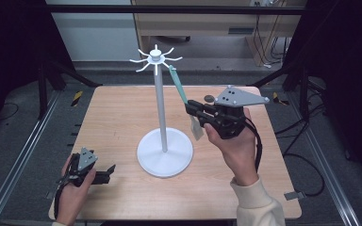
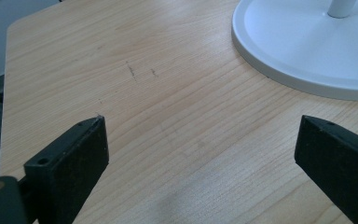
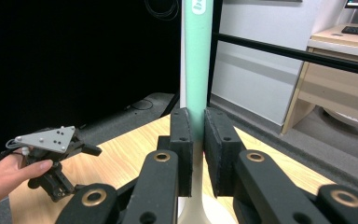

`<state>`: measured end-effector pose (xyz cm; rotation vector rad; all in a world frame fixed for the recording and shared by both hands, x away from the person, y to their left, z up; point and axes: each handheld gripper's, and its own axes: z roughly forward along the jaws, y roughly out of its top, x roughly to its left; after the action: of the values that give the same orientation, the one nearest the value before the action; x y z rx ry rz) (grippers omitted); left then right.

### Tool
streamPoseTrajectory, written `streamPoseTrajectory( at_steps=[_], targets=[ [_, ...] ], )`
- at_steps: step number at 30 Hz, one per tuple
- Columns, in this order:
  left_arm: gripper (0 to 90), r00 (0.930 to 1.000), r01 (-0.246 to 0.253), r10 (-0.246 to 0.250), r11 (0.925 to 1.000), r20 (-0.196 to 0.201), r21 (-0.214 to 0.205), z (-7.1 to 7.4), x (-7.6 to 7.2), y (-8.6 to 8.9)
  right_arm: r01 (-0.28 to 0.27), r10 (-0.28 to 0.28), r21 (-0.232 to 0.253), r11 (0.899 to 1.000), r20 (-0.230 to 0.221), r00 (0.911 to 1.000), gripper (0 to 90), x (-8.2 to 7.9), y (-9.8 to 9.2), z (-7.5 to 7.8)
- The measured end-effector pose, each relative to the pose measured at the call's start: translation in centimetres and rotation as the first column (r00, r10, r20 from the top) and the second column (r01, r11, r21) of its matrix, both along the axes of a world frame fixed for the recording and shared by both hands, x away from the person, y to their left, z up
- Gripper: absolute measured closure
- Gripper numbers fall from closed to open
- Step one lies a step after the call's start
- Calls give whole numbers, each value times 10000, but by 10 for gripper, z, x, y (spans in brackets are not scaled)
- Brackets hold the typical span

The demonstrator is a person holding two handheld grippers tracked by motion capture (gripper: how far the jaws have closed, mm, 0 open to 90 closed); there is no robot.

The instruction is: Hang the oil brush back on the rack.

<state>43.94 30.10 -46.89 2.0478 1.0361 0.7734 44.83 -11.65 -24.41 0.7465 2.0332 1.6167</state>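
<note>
Item: green strip (image 1: pixel 178 85), clamped in my right gripper (image 1: pixel 192 108); long axis slants up and left to the white stand's (image 1: pixel 159 101) hooks; left gripper (image 1: pixel 109 170) open, empty, on the near-left table (image 1: pixel 118 113).

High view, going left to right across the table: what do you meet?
Left gripper → white stand's base → green-handled utensil → right gripper.

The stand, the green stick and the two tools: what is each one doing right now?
Stand: upright on the table, its hooks bare.
Green stick: clamped by the right tool, its top up near the hooks.
Left tool: open, holding nothing, low over the table.
</note>
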Motion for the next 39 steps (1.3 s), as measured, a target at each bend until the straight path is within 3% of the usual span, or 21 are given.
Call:
streamPoseTrajectory(
  at_steps=[18, 30, 32, 34, 39],
  targets=[
    [24, 10000, -17, 17, 10000, -20, 7, 0, 0, 1, 18, -17, 54, 10000, -129, 9999, 824, 12, 12, -5],
    [25, 10000, -57, 57, 10000, -33, 21, -1, 0, 1, 280, -282, 112, 9995, 202, 9994, 827, 15, 22, -12],
    [25, 10000, -59, 59, 10000, -35, 5, 0, 0, 1, 249, -252, 147, 9996, 222, 9994, 900, 16, 23, -13],
    [25, 10000, -42, 42, 10000, -56, 42, 0, -1, 2, 250, -256, 295, 9993, 185, 9995, 900, 18, 24, -13],
    [26, 10000, -38, 39, 10000, -51, 22, 0, 0, 2, 324, -325, 45, 9995, 200, 9993, 900, 20, 26, -16]
  ],
)
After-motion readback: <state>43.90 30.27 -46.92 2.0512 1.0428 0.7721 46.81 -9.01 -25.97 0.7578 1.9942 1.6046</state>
